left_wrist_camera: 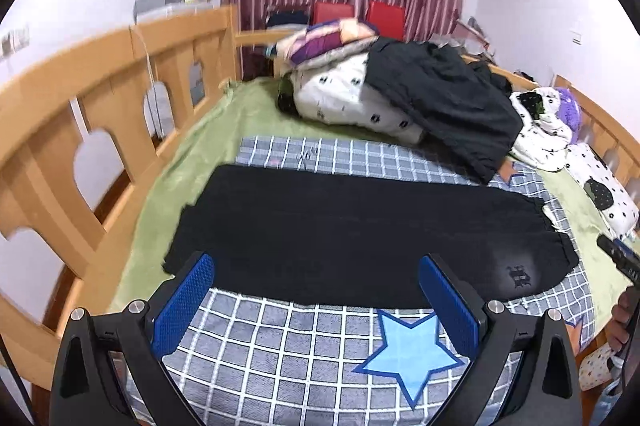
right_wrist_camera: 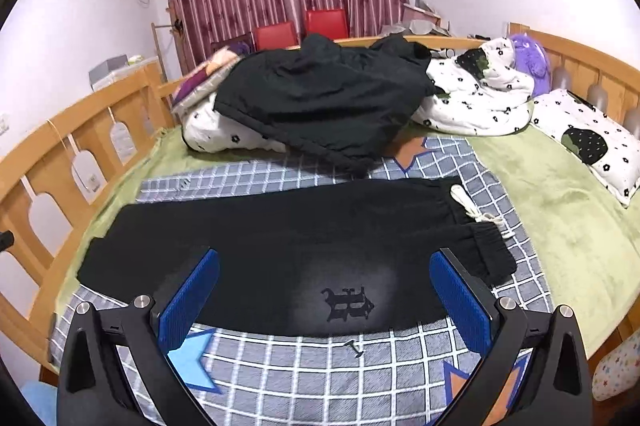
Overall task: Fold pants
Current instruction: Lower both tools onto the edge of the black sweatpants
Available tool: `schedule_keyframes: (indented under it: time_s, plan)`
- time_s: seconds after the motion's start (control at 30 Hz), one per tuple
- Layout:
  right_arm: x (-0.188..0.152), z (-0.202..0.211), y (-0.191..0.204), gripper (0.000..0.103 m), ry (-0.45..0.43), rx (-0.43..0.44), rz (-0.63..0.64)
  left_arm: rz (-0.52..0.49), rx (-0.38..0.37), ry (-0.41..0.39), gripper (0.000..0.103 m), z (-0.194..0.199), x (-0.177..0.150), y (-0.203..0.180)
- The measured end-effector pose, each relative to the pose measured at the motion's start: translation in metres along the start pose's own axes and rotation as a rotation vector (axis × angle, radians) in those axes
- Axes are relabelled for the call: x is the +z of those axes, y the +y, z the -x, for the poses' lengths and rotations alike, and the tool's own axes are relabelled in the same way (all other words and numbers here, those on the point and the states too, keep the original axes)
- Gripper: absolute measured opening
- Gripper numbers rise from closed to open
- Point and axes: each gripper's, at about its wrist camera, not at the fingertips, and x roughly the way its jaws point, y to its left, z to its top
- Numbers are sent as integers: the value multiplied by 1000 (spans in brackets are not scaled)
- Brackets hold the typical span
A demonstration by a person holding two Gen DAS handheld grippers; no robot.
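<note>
The black pants [left_wrist_camera: 340,226] lie flat across a grey checked blanket [left_wrist_camera: 280,354] on the bed, folded lengthwise, leg ends at the left, waistband with a white drawstring [right_wrist_camera: 468,204] at the right. A dark emblem [right_wrist_camera: 347,303] shows near the waist. My left gripper [left_wrist_camera: 316,278] is open and empty, hovering over the pants' near edge toward the leg end. My right gripper [right_wrist_camera: 325,274] is open and empty, over the near edge around the emblem. The pants also fill the middle of the right wrist view [right_wrist_camera: 280,250].
A wooden bed rail [left_wrist_camera: 100,98] runs along the left. A pile of bedding with a black garment [right_wrist_camera: 332,98] sits behind the pants. A spotted pillow [right_wrist_camera: 588,142] lies at the right on the green sheet [right_wrist_camera: 560,226]. Red chairs [right_wrist_camera: 300,26] stand by the curtain.
</note>
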Motion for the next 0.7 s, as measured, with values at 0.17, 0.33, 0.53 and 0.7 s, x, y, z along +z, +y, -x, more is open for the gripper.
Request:
schedule_keyframes:
  time_s: [0.17, 0.33, 0.53, 0.7]
  plan:
    - [-25, -47, -23, 90, 58, -62, 42, 108, -33, 73, 102, -67, -17, 24]
    - [-42, -85, -71, 75, 104, -44, -88, 183, -27, 112, 102, -120, -39, 47]
    - [-66, -120, -113, 73, 153, -9, -192, 279, -39, 154, 96, -165, -74, 79]
    - [-93, -138, -124, 73, 169, 10, -242, 338, -76, 186, 89, -194, -102, 98]
